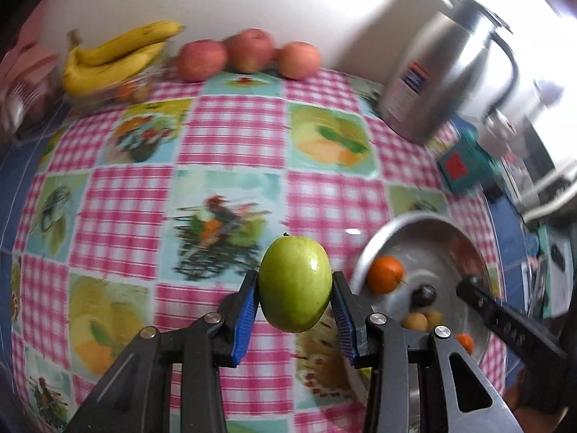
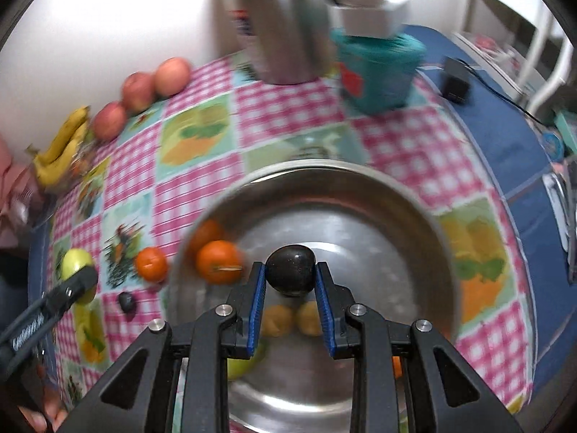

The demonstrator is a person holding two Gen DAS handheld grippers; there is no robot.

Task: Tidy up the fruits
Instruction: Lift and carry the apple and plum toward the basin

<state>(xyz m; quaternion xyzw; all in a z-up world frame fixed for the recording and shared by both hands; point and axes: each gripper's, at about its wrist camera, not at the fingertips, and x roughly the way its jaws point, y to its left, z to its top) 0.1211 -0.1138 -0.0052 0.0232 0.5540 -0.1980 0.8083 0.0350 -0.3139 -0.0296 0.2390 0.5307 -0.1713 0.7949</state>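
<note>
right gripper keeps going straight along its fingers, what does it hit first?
Probably the bare floor of the metal bowl, beyond the dark plum in the right gripper; depth is unclear.

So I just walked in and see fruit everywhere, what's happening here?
A person is sorting fruit with a gripper in each hand. The left gripper is shut on a green fruit above the tablecloth. The right gripper is shut on a dark plum over the metal bowl, which already holds an orange. Apples and bananas sit by the wall.

Pink-checked tablecloth (image 1: 230, 133), green fruit (image 1: 295, 283), yellow bananas (image 1: 115, 54), orange fruit (image 2: 219, 261).
</note>
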